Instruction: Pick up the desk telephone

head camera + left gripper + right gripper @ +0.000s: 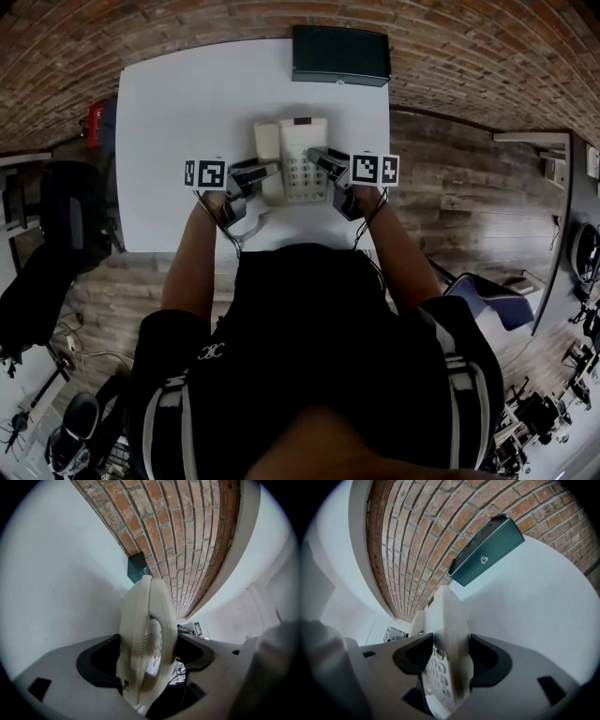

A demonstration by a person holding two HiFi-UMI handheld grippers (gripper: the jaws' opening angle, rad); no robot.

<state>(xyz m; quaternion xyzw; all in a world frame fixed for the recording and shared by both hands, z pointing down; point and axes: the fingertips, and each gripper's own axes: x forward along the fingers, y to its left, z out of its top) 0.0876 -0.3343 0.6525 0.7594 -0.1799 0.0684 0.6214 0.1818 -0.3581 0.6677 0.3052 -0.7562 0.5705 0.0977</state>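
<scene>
The telephone [292, 159] was found near the middle of the white table [178, 112], handset on its left side and keypad [438, 672] to the right, with a dark green box [340, 54] well apart at the far edge against the brick wall. The left gripper [253, 173] was clamped on the handset side, its jaws closed over the top and underside of that edge, as its own view confirmed. The right gripper [323, 157] was clamped likewise on the opposite edge, beside the keypad. In my judgement the two-sided hold was chosen so that the body would lift level and the handset would not slip from its cradle. Whether the base had already left the table could not be determined. The grasping step appeared complete, with the lift either due or just begun.
</scene>
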